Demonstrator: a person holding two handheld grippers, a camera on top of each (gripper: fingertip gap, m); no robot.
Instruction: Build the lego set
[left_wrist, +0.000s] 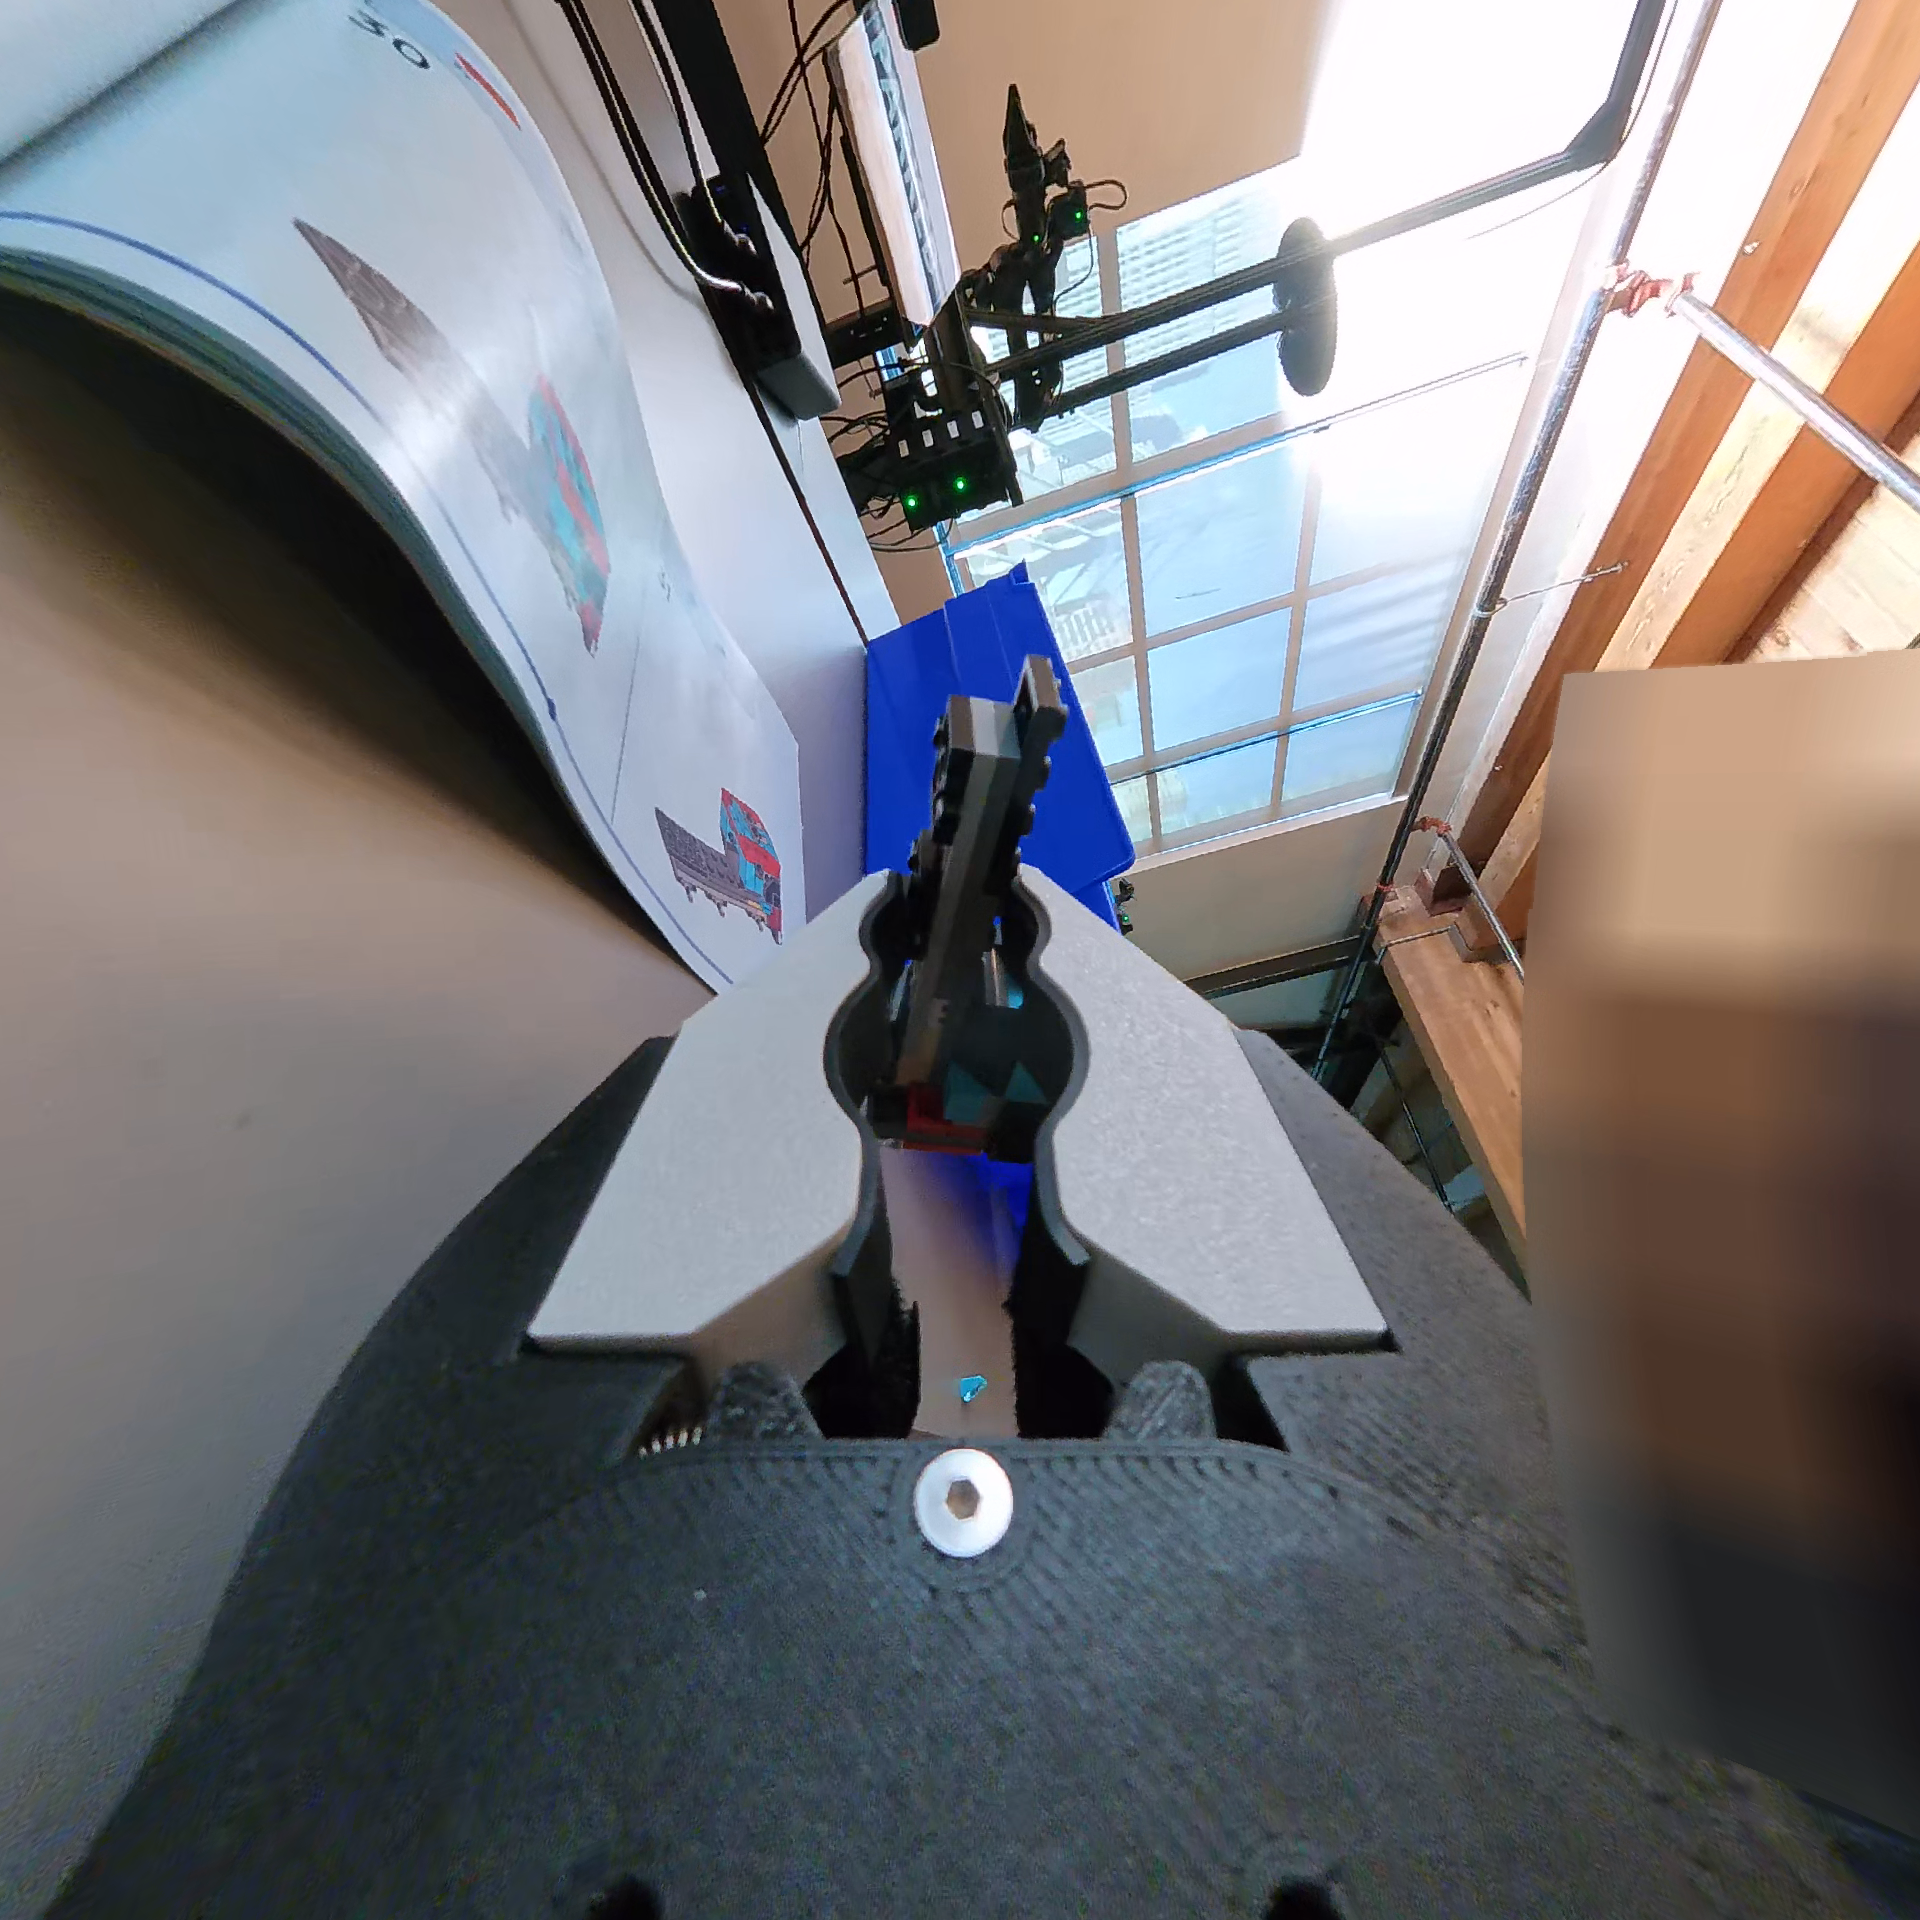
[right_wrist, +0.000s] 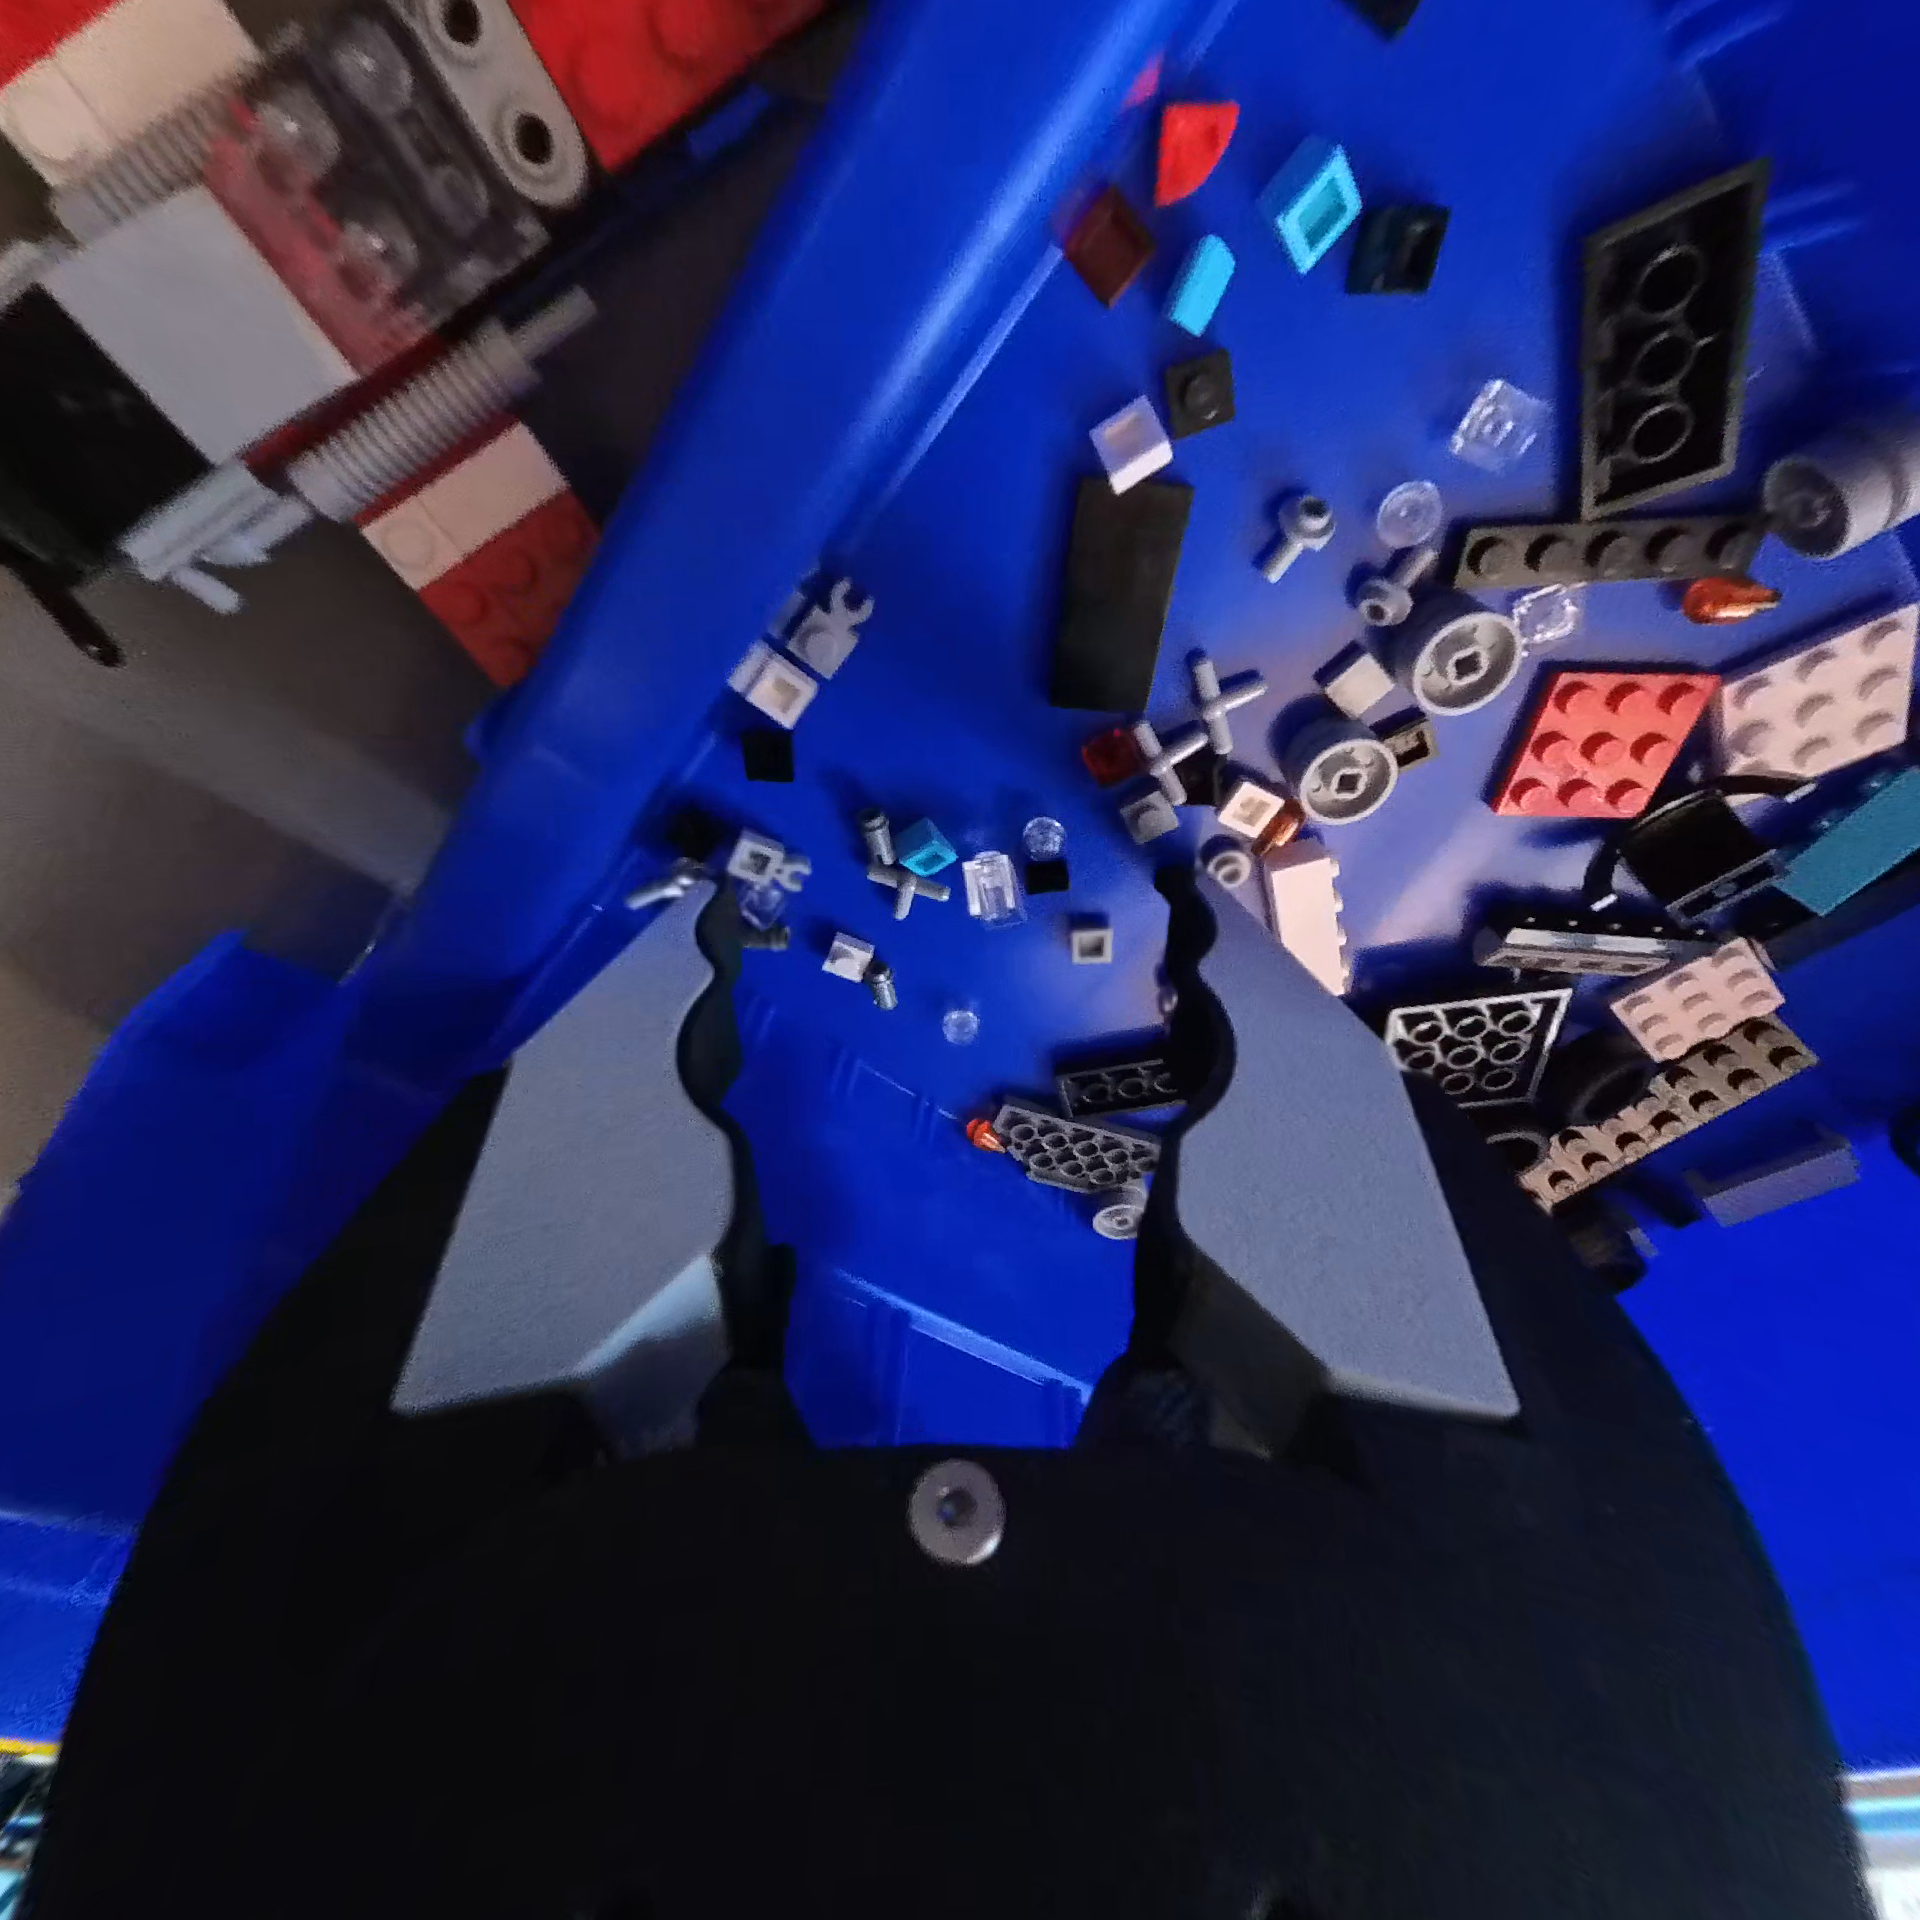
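Left tongs (left_wrist: 951, 997) clamp the partial grey assembly (left_wrist: 987, 831); right tongs (right_wrist: 945, 914) hang wide open, empty, over loose pieces (right_wrist: 997, 883) in the blue bin (right_wrist: 644, 644). Recommend isolating one piece before closing.

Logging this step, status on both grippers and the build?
Left gripper shut on dark lego assembly. Right gripper open over blue bin, loose pieces below. Nothing blocking.

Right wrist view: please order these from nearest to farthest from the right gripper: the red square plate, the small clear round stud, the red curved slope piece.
From the right gripper:
1. Small clear round stud, between the open fingers.
2. Red square plate, off to the right.
3. Red curved slope piece, far up the blue bin.
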